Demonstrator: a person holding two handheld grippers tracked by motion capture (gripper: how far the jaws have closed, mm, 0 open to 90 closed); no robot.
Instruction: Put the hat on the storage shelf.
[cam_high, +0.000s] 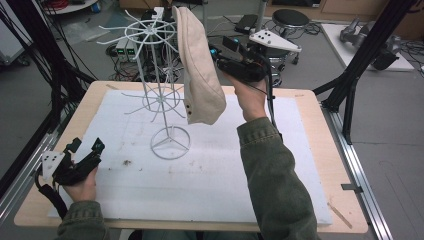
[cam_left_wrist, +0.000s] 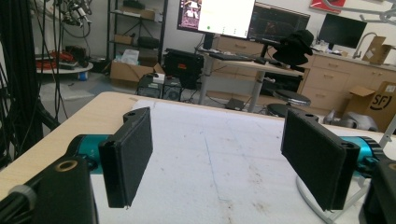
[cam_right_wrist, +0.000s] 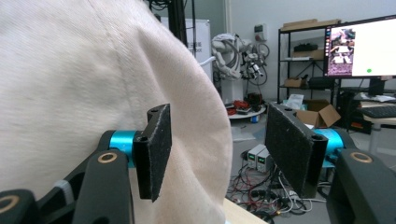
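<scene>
Up on the white wire rack (cam_high: 160, 95) standing on the table (cam_high: 310, 150), the soft cream cloth cap (cam_high: 200, 70) is hanging. Just beside it, the right hand-held gripper (cam_high: 220, 54) is sitting with its jaws apart, gripping nothing. Down near the table's left edge, the left hand-held gripper (cam_high: 86, 145) is resting wide open and empty.

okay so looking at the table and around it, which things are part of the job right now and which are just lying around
In the job:
beige cap, hanging on the white wire rack
right gripper, jaws open beside the cap

Lying about:
left gripper, open, resting low at the table edge
black stool
cardboard boxes on the floor
</scene>
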